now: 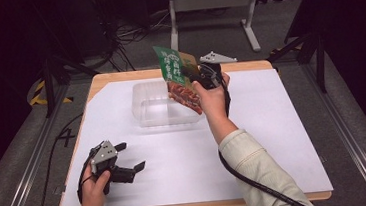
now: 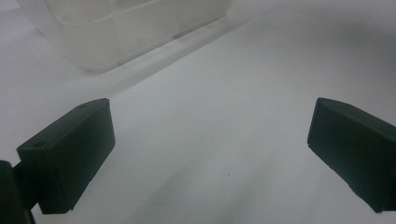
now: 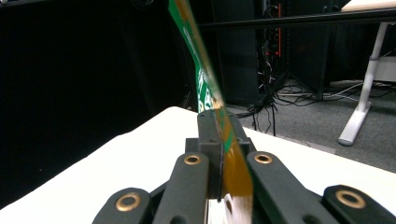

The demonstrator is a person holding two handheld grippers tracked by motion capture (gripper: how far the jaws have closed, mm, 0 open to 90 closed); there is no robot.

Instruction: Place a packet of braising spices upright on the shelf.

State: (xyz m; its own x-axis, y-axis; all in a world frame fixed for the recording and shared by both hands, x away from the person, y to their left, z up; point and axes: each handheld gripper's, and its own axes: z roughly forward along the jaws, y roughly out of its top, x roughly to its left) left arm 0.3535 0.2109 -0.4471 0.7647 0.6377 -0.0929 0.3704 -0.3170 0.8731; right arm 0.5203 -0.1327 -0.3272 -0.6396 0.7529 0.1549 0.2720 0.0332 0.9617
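Right gripper (image 1: 200, 77) pinched tight on snack bag (image 1: 179, 78), held above clear box (image 1: 163, 104). Left gripper (image 1: 128, 160) wide open, empty, on table (image 1: 273, 125). Likely dropping step. Next: lower bag into box, let go.

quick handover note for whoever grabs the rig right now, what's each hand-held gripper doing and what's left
Right hand-held gripper: shut on the green snack packet, held above the right end of the clear plastic tub.
Left hand-held gripper: open, holding nothing, low over the white mat at the near left.
Done: packet picked up.
Left: likely lower the packet into the tub and release; the tub looks empty.
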